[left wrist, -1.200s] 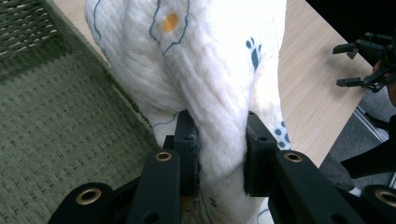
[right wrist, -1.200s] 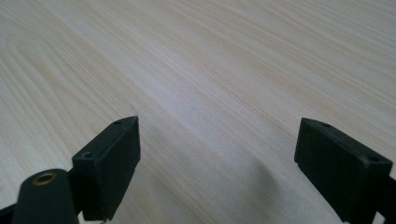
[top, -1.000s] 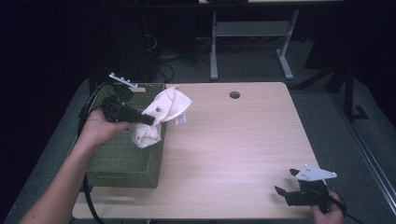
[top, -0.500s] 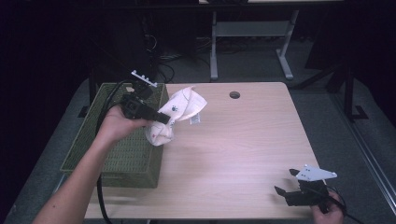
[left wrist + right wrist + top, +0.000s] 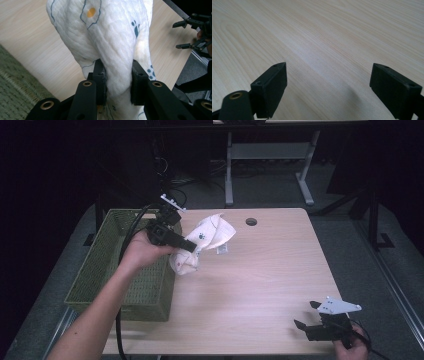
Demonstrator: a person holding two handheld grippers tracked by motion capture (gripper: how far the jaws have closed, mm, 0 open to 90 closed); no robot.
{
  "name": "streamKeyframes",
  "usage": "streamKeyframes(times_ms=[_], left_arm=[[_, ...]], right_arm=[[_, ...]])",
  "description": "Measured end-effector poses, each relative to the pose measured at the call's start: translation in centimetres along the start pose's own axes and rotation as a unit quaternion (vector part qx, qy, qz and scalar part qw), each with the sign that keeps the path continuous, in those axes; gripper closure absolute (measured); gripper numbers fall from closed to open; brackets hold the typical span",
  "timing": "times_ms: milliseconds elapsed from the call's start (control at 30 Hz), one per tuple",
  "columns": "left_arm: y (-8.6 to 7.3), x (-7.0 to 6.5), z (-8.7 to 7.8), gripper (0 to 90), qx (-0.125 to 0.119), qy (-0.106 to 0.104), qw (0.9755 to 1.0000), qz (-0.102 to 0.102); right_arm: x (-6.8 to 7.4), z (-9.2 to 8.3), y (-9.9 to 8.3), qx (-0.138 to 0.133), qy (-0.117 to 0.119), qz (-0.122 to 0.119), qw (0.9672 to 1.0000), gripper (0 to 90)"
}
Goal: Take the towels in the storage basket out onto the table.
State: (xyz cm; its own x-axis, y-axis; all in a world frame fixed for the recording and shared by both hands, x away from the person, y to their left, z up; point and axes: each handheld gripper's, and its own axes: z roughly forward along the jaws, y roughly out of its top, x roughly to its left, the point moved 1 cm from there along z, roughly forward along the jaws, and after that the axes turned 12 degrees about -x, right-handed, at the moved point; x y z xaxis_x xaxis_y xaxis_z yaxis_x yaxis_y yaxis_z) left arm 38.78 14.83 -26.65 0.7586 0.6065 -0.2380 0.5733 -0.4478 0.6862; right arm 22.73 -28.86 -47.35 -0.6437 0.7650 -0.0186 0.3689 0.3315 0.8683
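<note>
High view: left gripper (image 5: pixel 192 248) clamps a white cloth (image 5: pixel 210 237) held in the air just right of the basket (image 5: pixel 95 270) — right gripper (image 5: pixel 307 315) well apart, jaws wide, holding nothing.

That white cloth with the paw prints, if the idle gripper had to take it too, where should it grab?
Probably the loose upper flap of the white cloth, coming from the table's open right side. The left gripper already pinches the bunched middle, and the flap juts free over the table. The right gripper rests open nearby.
</note>
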Motion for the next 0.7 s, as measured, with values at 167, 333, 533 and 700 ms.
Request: streamKeyframes(times_ms=[167,333,533,700], left_arm=[[0.5,-0.4,2.0,70.7,0.001,-0.012,0.9999,-0.003],[0.9,-1.0,3.8,70.5,0.010,-0.023,0.9997,0.002],[1.7,-1.8,5.0,70.3,0.019,-0.027,0.9994,0.013],[2.2,-2.2,6.0,70.3,0.023,-0.030,0.9992,0.016]], right_arm=[[0.0,-0.1,0.0,-0.001,0.002,0.000,1.0000,14.0],[0.1,-0.1,0.0,0.001,0.003,-0.001,1.0000,14.0],[0.0,-0.1,0.0,-0.004,0.002,-0.004,1.0000,14.0],[0.1,-0.2,0.0,-0.003,0.002,0.000,1.0000,14.0]])
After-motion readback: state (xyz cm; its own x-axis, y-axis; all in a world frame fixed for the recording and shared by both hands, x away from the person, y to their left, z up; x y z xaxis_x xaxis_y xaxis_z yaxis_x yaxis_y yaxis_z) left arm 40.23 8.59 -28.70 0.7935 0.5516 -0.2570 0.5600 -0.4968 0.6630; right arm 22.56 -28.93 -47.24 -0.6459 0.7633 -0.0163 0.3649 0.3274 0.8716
